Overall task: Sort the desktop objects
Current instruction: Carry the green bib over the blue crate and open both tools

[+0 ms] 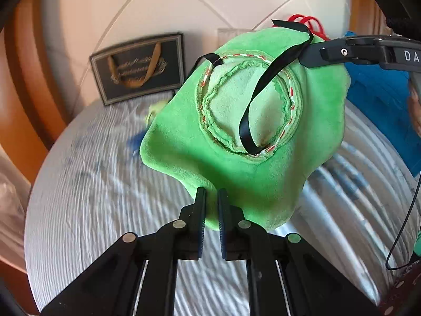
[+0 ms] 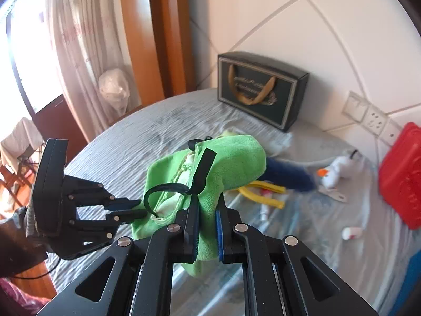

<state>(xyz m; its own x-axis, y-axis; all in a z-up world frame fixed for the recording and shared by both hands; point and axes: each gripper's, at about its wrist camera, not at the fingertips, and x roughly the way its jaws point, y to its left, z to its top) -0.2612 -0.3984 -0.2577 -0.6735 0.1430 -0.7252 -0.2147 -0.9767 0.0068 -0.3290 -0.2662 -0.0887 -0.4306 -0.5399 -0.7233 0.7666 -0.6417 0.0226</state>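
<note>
A green fleece hat (image 1: 236, 173) with a round lined opening and a black ribbon strap (image 1: 263, 87) hangs in the air above the table. My left gripper (image 1: 211, 197) is shut on its lower edge. My right gripper (image 2: 206, 210) is shut on the hat's (image 2: 231, 158) other edge; it shows at the upper right in the left wrist view (image 1: 305, 59). The left gripper also shows at the left in the right wrist view (image 2: 135, 208). Between them the hat is stretched.
A grey wrinkled cloth (image 2: 131, 137) covers the round table. A dark gift bag (image 2: 263, 92) stands at the back by the wall. A red box (image 2: 402, 173), a white plush toy (image 2: 339, 171), a blue item (image 2: 286, 173), yellow pieces (image 2: 265, 192) and small tubes lie to the right.
</note>
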